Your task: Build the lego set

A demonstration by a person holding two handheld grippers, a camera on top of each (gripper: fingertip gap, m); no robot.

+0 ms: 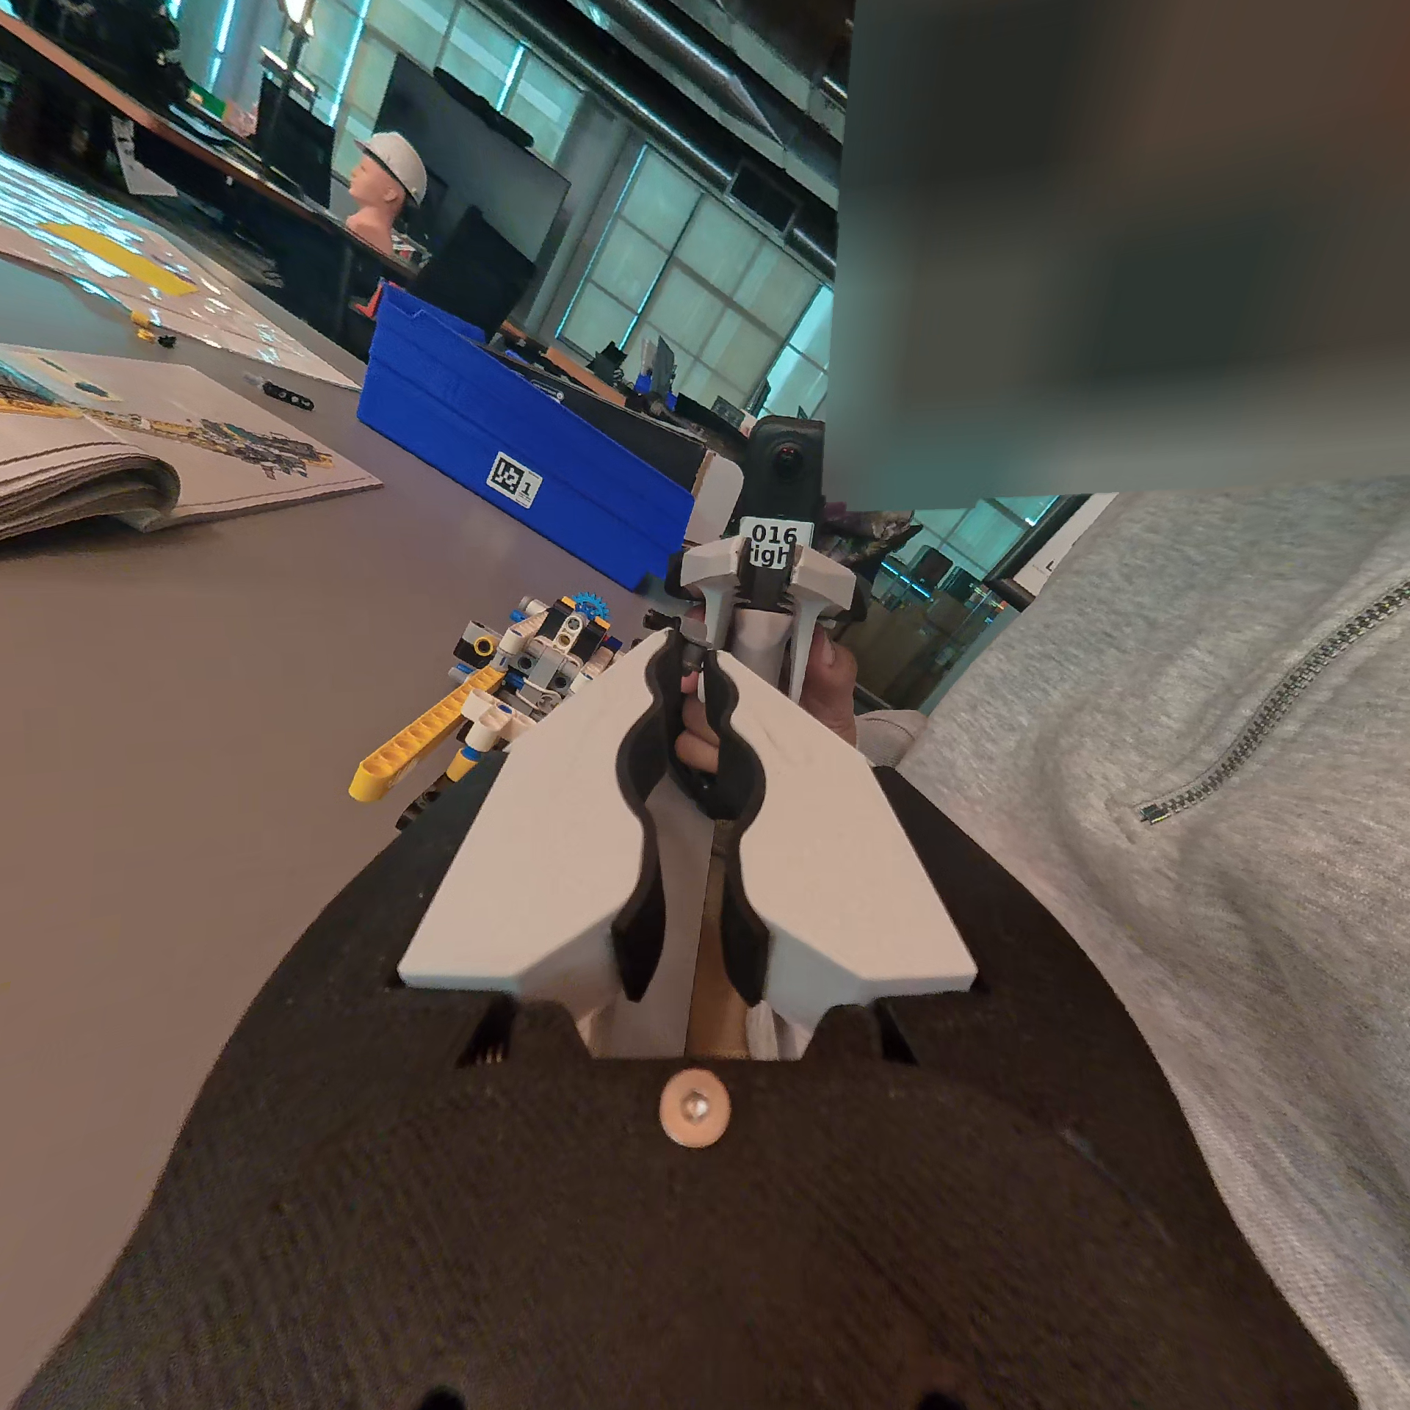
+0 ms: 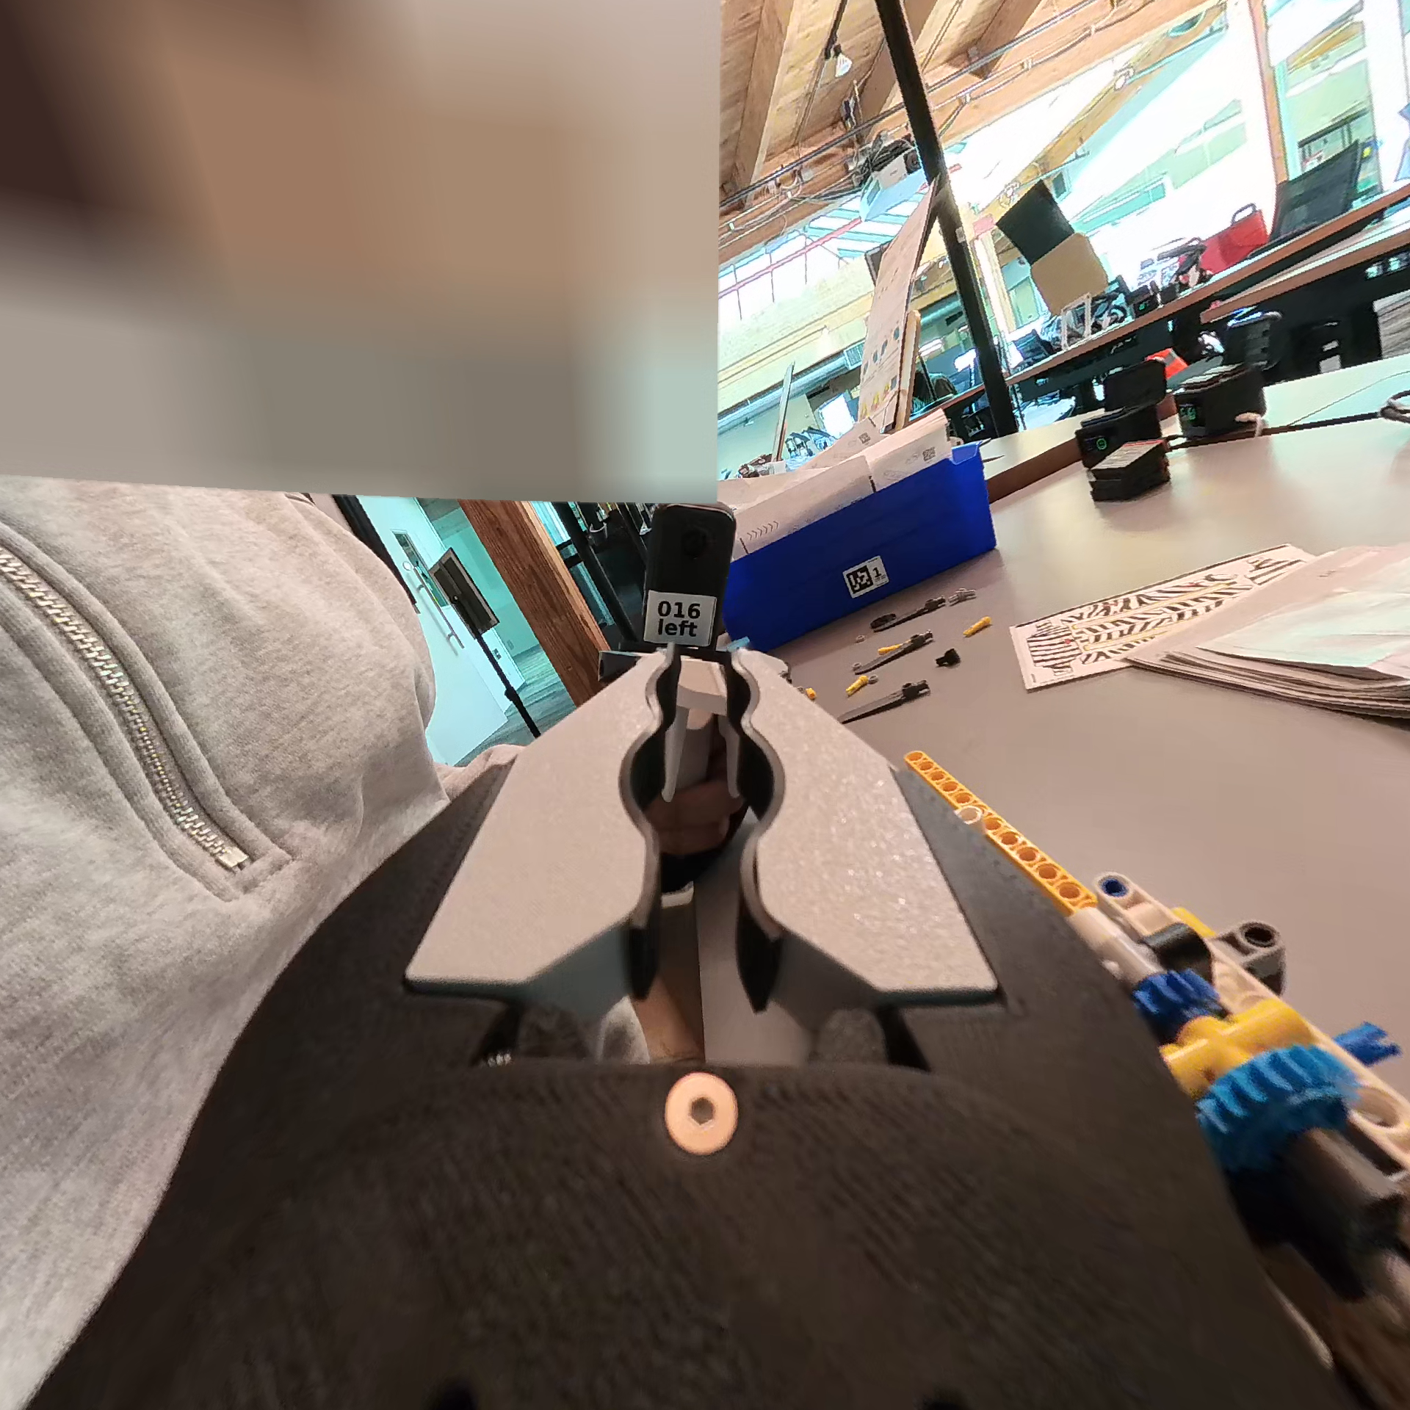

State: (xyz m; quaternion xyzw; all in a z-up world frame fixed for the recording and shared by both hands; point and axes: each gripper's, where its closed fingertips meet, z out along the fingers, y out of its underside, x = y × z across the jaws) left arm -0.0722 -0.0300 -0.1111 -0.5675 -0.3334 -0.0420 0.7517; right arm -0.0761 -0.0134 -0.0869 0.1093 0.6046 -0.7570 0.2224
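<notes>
A part-built Lego model [image 1: 538, 660] with a long yellow beam [image 1: 420, 744] and a blue gear lies on the grey table [image 1: 191, 725], left of my left gripper [image 1: 690, 648]. The left gripper's jaws are nearly closed, with a small grey piece [image 1: 691, 655] at the tips. My right gripper [image 1: 759, 610] faces it tip to tip. In the right wrist view the right gripper [image 2: 700, 665] shows a narrow gap with nothing seen in it, and the left gripper [image 2: 698, 687] stands just beyond. The model [image 2: 1251, 1068] and its yellow beam [image 2: 999, 832] lie to the right.
A blue bin [image 1: 488, 427] stands at the back of the table, also in the right wrist view [image 2: 862, 557]. An open instruction booklet [image 1: 191, 458] lies at the left. Loose small pieces [image 2: 900, 656] and a sticker sheet [image 2: 1129, 618] lie behind. A person's grey zip sweater [image 1: 1144, 763] is close by. The tips of both grippers are at nearly the same place.
</notes>
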